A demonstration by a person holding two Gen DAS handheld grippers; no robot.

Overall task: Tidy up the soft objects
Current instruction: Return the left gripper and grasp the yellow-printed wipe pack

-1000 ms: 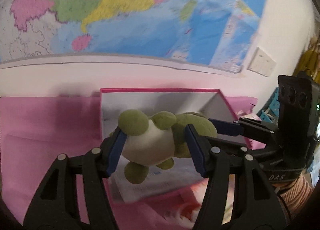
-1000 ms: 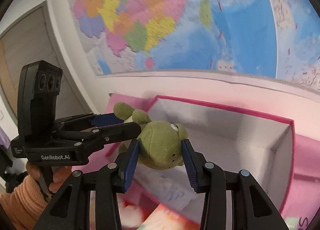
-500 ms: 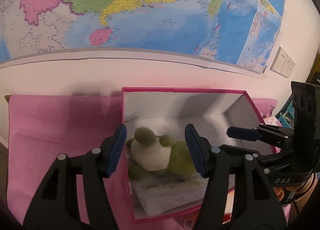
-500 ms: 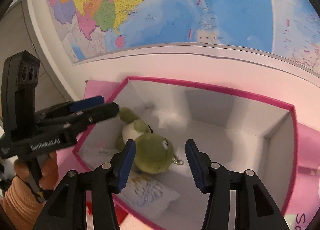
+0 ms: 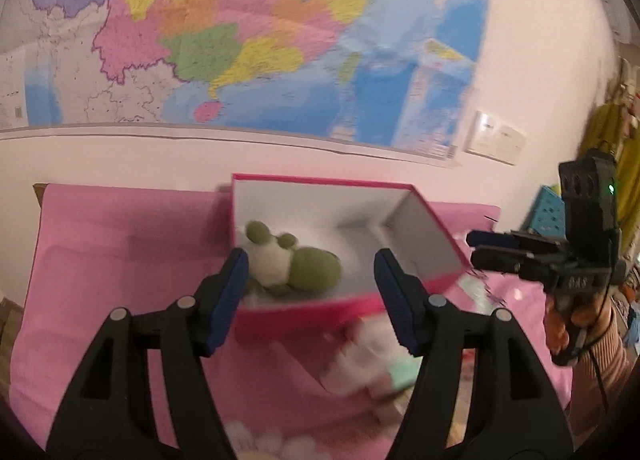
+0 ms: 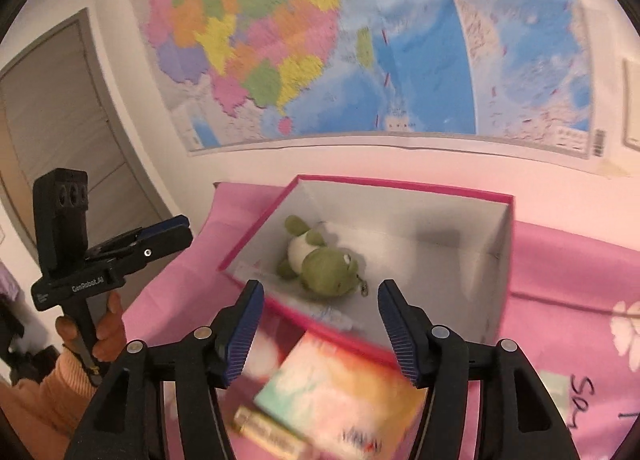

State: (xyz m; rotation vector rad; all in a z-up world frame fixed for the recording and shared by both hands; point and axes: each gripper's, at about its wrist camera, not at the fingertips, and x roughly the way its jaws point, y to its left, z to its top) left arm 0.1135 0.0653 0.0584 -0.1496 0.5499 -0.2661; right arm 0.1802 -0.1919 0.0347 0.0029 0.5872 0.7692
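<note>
A green and white plush frog [image 5: 292, 266] lies inside an open pink box [image 5: 304, 318] with white walls, at its left end; it also shows in the right wrist view [image 6: 320, 260] in the box [image 6: 404, 184]. My left gripper [image 5: 312, 300] is open and empty, held in front of the box's near wall. My right gripper [image 6: 320, 324] is open and empty, above the box's near edge. The right gripper shows at the right of the left wrist view [image 5: 486, 250]; the left gripper shows at the left of the right wrist view [image 6: 168, 234].
The box stands on a pink cloth [image 5: 120, 260]. A soft pastel packet [image 6: 340, 392] lies in front of the box, blurred in the left wrist view [image 5: 372, 360]. A large map [image 5: 240, 40] covers the wall behind. A grey door [image 6: 60, 120] is at the left.
Both grippers opened and let the frog go into the box, then pulled back toward me. The frog now rests on the box floor.
</note>
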